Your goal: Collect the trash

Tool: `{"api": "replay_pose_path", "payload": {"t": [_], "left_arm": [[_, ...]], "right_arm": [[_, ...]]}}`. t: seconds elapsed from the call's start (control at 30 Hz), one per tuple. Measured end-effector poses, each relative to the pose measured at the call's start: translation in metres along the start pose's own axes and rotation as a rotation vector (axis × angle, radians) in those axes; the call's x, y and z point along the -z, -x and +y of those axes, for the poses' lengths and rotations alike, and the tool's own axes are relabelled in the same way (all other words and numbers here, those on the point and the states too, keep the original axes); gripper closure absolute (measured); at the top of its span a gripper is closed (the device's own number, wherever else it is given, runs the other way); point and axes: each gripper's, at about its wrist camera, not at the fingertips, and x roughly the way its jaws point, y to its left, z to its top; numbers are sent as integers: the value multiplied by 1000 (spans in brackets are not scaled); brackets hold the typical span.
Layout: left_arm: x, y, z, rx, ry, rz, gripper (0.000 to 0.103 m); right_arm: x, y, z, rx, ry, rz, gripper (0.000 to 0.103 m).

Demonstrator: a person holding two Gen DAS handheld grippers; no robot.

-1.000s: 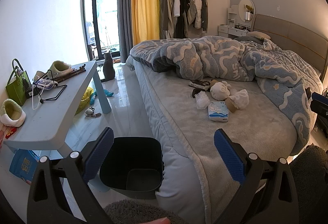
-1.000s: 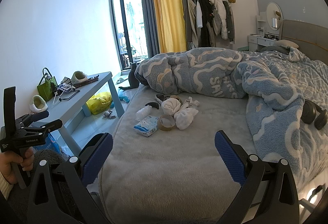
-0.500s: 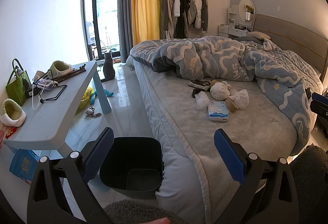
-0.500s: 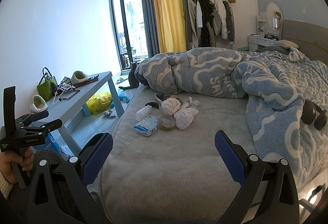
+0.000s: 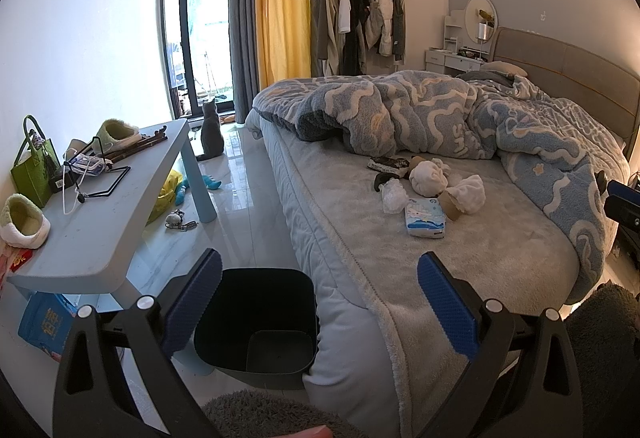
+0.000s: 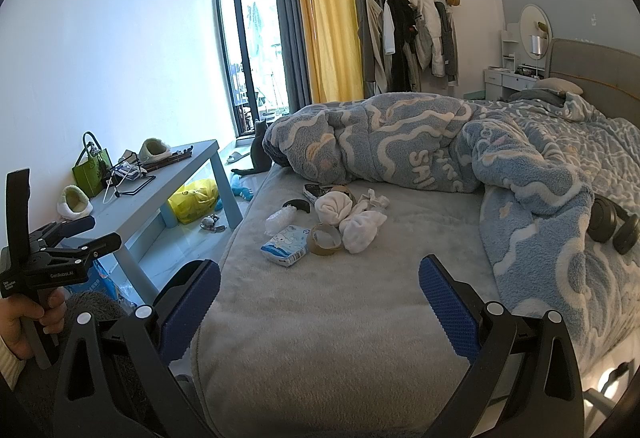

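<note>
A small pile of trash lies in the middle of the bed (image 5: 460,262): a blue-white tissue pack (image 5: 425,217), a brown tape roll (image 5: 450,203), crumpled clear plastic (image 5: 392,195), a dark wrapper (image 5: 390,162) and white wads (image 5: 428,177). A black bin (image 5: 256,322) stands on the floor against the bed's side, just beyond my open left gripper (image 5: 320,302). My right gripper (image 6: 319,308) is open over the bed's near end, well short of the tissue pack (image 6: 285,244) and tape roll (image 6: 325,238). Neither gripper holds anything.
A grey side table (image 5: 92,230) with slippers, a green bag and a hanger stands left of the bin. A grey cat (image 5: 210,125) sits by the balcony door. Black headphones (image 6: 610,224) lie on the blue duvet (image 6: 520,173). A hand (image 6: 24,326) holds the left gripper (image 6: 94,234).
</note>
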Motion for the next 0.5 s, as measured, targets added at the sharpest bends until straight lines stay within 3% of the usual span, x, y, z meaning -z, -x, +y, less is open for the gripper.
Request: {"api": "replay_pose_path", "payload": {"t": [0.23,0.3,0.5], "left_arm": [[0,1,2,9,12,-4,3],[-2,7,11,56,44,-10,3],[-10,9,13,92,51,-12,3]], "right_arm": [[0,0,0,-20,-1,6,3],[-1,1,1,-51,-2,12,3],[-7,-1,3,-68,-7,29,3]]}}
